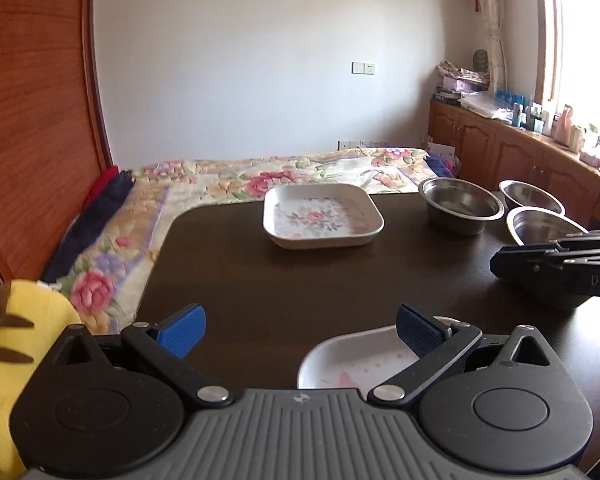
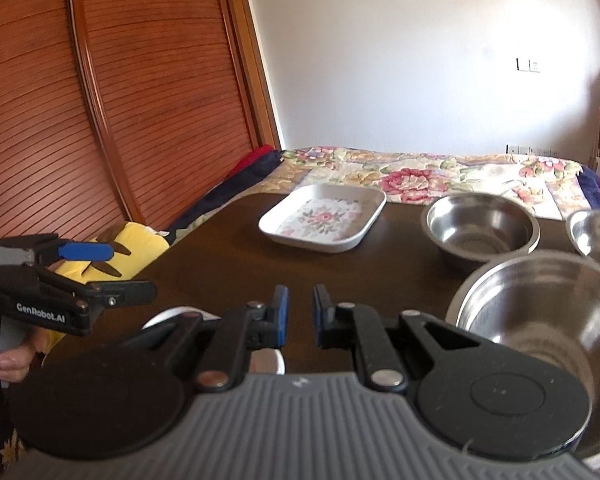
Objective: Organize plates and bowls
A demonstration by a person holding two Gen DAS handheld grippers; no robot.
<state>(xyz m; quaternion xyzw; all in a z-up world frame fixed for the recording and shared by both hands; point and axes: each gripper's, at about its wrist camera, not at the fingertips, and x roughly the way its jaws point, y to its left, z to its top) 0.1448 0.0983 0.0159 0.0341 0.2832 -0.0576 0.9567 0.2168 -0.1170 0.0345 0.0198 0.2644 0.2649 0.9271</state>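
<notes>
The left claw [image 1: 300, 330] gapes wide and empty — a white plate [image 1: 356, 356] lies low in frame under its right finger. The right claw [image 2: 300, 312], nearly closed and empty, hovers left of a steel bowl [image 2: 540, 300] on the desk [image 1: 280, 280].

A floral bedspread [image 1: 260, 176] lies at twelve o'clock beyond the dark worktop [image 1: 300, 280]; a yellow plush toy [image 1: 20, 340] sits at nine.

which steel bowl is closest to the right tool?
The round stainless steel bowl just right of the right tool, large at the frame's lower right. The other two steel bowls sit farther back.
</notes>
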